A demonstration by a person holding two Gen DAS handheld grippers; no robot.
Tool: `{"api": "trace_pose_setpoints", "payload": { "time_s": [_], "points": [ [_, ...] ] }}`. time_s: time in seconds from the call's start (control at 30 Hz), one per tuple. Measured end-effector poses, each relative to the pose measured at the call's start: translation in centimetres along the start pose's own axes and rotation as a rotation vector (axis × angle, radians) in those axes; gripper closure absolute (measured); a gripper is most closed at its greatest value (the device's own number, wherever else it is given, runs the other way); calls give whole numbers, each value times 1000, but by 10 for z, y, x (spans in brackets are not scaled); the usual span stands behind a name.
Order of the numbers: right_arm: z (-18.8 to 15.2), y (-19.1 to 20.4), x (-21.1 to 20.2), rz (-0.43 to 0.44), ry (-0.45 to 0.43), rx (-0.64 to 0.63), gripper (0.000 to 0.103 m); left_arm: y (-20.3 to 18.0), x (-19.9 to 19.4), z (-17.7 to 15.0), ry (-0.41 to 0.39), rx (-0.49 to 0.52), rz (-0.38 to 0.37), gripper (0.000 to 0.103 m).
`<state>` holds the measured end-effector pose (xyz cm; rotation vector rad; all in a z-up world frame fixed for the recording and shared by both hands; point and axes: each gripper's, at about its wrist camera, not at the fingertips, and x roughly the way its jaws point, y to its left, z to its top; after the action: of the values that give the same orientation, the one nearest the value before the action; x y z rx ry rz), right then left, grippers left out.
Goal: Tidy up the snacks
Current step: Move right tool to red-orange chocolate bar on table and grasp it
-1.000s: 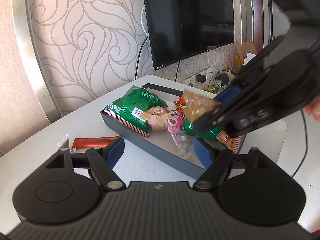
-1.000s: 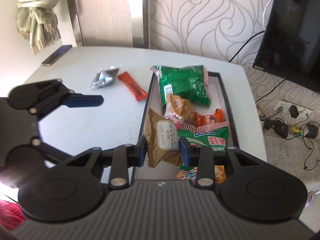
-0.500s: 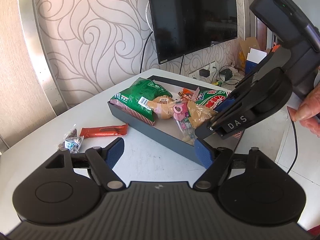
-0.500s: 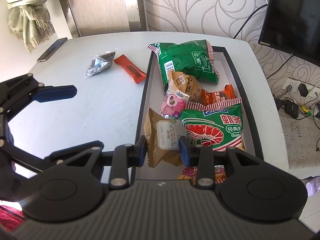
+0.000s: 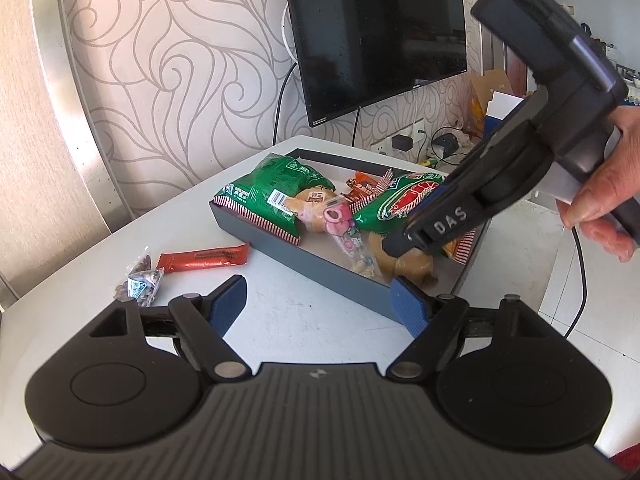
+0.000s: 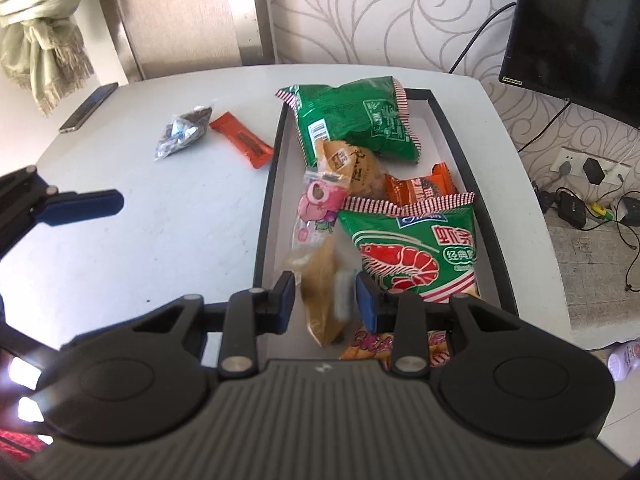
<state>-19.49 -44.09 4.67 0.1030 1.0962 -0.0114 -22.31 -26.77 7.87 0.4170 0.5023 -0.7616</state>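
A dark tray [image 6: 264, 240] on the white table holds a green bag [image 6: 352, 120], a shrimp-print bag [image 6: 416, 252], a pink candy packet [image 6: 316, 208], an orange packet [image 6: 420, 186] and other snacks. My right gripper [image 6: 326, 302] is shut on a brown snack packet [image 6: 320, 300], low over the tray's near end. The left wrist view shows that packet [image 5: 406, 266] down inside the tray [image 5: 320, 268]. My left gripper [image 5: 320, 304] stands open over bare table beside the tray. A red bar [image 5: 204, 258] and a clear packet of dark sweets [image 5: 140, 280] lie left of the tray.
A phone [image 6: 88, 112] lies at the table's far left edge, below a hanging scarf [image 6: 36, 40]. A television [image 5: 380, 32] hangs on the patterned wall behind the table. Cables and sockets [image 6: 580, 184] crowd the floor to the right. A person's hand [image 5: 600, 192] holds the right gripper's handle.
My right gripper has come down with the brown packet from above the tray into its near end. The left gripper stays open in about the same place.
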Motion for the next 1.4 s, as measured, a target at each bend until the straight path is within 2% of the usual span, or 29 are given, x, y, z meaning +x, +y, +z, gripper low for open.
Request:
{"api": "trace_pose_setpoints", "payload": {
  "time_s": [0.2, 0.77, 0.83, 1.17, 1.4],
  "points": [
    [4, -3, -16, 23, -43, 42, 66, 1, 1, 0, -2, -4, 4, 19],
    [12, 25, -18, 86, -38, -55, 66, 41, 13, -5, 23, -84, 101, 19],
    [16, 29, -16, 95, -37, -74, 64, 47, 15, -7, 25, -96, 118, 18],
    [62, 54, 13, 143, -43, -223, 63, 72, 26, -15, 63, -176, 178, 18],
    [97, 82, 65, 185, -24, -342, 64, 86, 23, -19, 79, -209, 236, 17]
  ]
}}
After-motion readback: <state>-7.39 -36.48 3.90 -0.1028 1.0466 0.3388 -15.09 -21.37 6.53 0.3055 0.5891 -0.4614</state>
